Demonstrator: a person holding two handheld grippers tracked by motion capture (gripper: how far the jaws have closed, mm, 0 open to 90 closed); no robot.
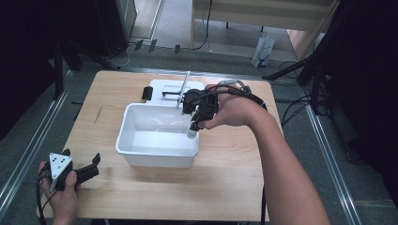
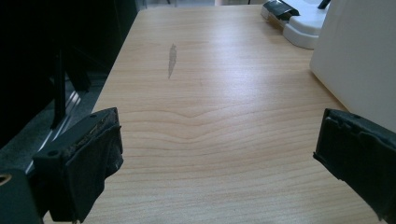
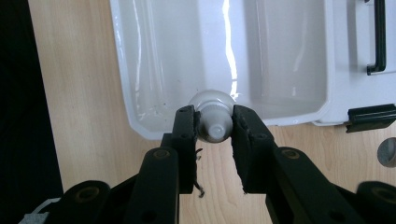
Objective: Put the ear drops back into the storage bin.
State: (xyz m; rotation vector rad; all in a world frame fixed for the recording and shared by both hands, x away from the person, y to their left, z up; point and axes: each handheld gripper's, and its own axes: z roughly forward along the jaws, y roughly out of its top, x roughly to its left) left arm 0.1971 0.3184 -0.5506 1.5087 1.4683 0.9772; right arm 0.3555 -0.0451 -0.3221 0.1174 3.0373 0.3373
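A: Right gripper view puts your right gripper [image 3: 214,122] straight above the near rim of the white rectangular plastic tub [image 3: 140,126], jaws clamped on a small white bulb-shaped object with a ribbed neck [image 3: 214,123]. Why hold it by the neck?

B: You grip the narrow ribbed part, so the pads have something to bite on; I judge the rounded glassy end would slip. That end points down into the tub, which suggests you mean to lower or release it there.

A: And seen from the high view?

B: Your right hand [image 1: 233,110] reaches over the tub's right rim, with the bulb [image 1: 192,127] hanging just inside that corner, above the tub floor rather than on it, as far as I can tell. The tub [image 1: 157,153] looks glossy inside, possibly holding clear water; I cannot be sure.

A: What about your left gripper [image 1: 83,169]?

B: It waits well to the left of the tub, near the front edge of the light wooden table [image 1: 225,187], jaws spread wide with nothing between them. In the left gripper view, bare tabletop [image 2: 205,140] shows between the pads and the tub's white wall [image 2: 355,60] stands off to one side. Parked there, it stays out of your right arm's way.

A: Behind the tub?

B: A flat white base with a black clip [image 1: 148,92] and an upright metal rod [image 1: 183,89].
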